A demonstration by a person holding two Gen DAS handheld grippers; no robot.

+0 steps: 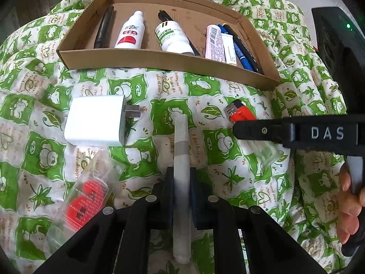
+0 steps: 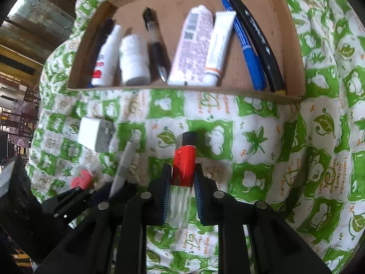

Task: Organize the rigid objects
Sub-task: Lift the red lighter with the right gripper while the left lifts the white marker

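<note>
My left gripper (image 1: 181,175) is shut on a white pen (image 1: 181,150) that lies lengthwise between the jaws over the green quilt. My right gripper (image 2: 182,173) is shut on a red lighter (image 2: 184,166) with a clear lower body; it also shows in the left wrist view (image 1: 241,113) beside the right gripper's black finger (image 1: 262,130). The cardboard tray (image 1: 173,62) at the back holds bottles, tubes and pens; it also shows in the right wrist view (image 2: 182,91).
A white charger plug (image 1: 97,119) lies left of the pen, also seen in the right wrist view (image 2: 94,134). A clear packet with red discs (image 1: 86,196) lies at the near left. The green-patterned quilt (image 1: 205,91) covers the surface.
</note>
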